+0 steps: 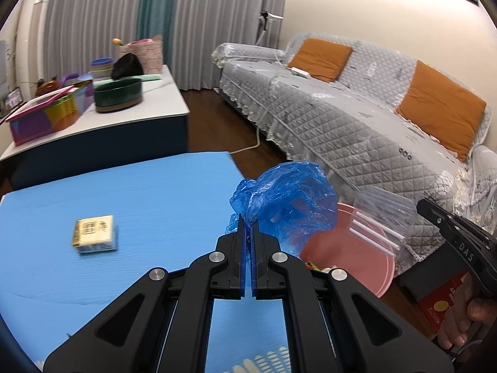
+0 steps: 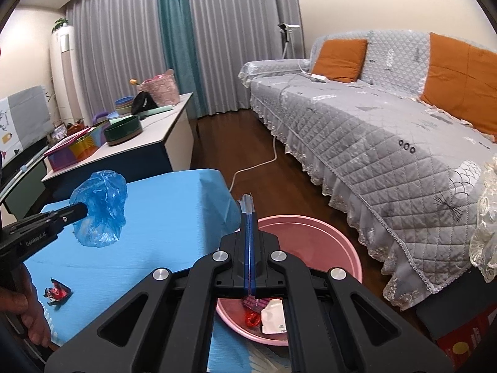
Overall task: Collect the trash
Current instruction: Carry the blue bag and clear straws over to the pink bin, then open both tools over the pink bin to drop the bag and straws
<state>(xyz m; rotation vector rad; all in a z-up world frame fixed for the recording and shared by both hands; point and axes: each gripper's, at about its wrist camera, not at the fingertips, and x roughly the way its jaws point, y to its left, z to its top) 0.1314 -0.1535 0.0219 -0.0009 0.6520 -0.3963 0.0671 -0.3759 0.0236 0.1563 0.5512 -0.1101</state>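
Crumpled blue plastic bag (image 1: 289,199), centre frame, is pinched in the closed left tongs (image 1: 248,227) beside the pink basin (image 2: 313,233). Right tongs (image 2: 249,217) clamp a clear packet (image 1: 377,217), seen edge-on. Basin contents are partly hidden. Small box (image 1: 94,233) on the blue bench (image 1: 139,186) is blurred.

Plenty of open blue tabletop (image 1: 149,192) is seen toward 10 o'clock in the left wrist view, broken only by a small box (image 1: 94,233). At 2 o'clock the pink basin (image 1: 351,258) mouth is partly covered by the blue plastic bag (image 1: 292,205) and a clear zip bag (image 1: 380,217). In the right wrist view, a red wrapper (image 2: 57,292) is sat at 8 o'clock, and the sofa (image 2: 388,143) closes off 3 o'clock.
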